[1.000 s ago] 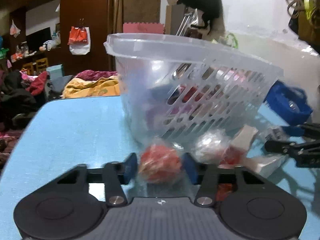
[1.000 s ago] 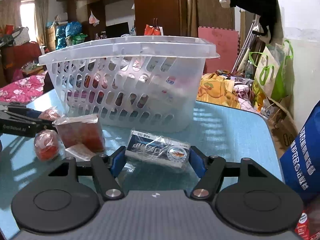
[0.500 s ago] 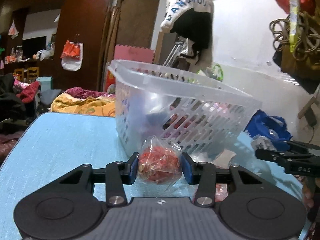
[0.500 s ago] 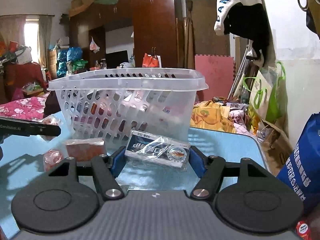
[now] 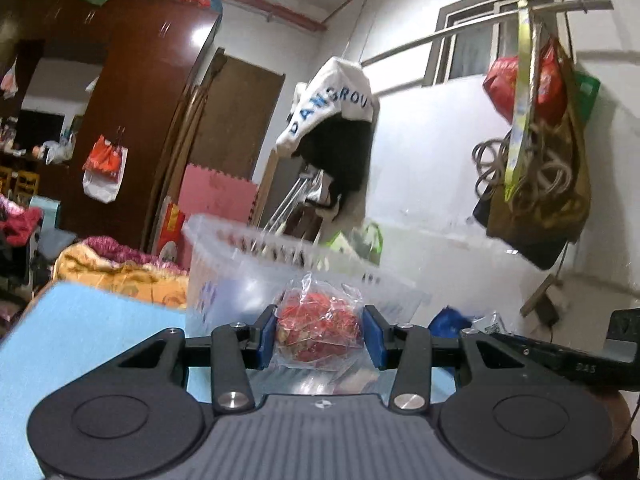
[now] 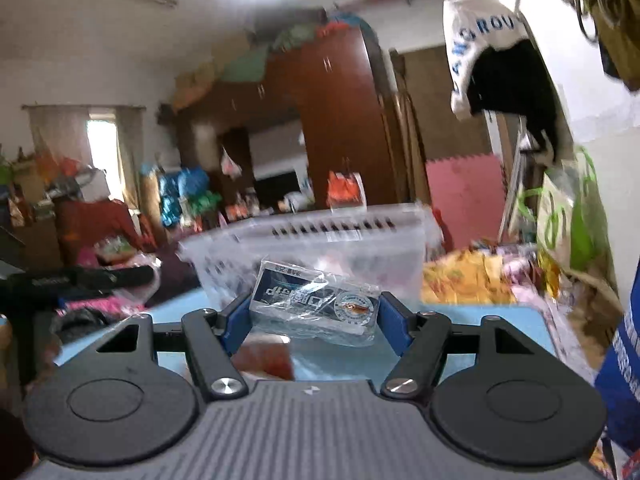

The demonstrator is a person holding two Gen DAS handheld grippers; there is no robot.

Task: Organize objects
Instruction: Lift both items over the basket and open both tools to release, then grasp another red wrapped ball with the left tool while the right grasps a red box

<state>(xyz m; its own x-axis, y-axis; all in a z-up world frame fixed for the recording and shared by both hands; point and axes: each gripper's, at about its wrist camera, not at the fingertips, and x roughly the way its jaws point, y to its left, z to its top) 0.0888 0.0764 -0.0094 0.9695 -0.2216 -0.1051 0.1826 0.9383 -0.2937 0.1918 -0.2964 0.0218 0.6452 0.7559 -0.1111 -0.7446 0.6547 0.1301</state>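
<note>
My left gripper [image 5: 320,338] is shut on a clear bag of red snack [image 5: 318,334] and holds it up in front of the clear slotted plastic basket [image 5: 224,276], near rim height. My right gripper [image 6: 314,316] is shut on a blue-and-white wrapped packet [image 6: 316,304] and holds it up before the same basket [image 6: 312,240]. Each gripper shows in the other's view: the right one [image 5: 560,356] at the right edge, the left one [image 6: 80,278] at the left. The basket's contents are blurred.
The basket stands on a light blue table [image 5: 100,320]. A red packet [image 6: 264,360] lies on the table below my right gripper. A blue bag [image 6: 624,360] stands at the right. Clothes and bags hang on the white wall [image 5: 440,160] behind.
Both grippers have lifted off the table with their items, rising from low beside the basket to about its rim height. Both views now tilt upward.
</note>
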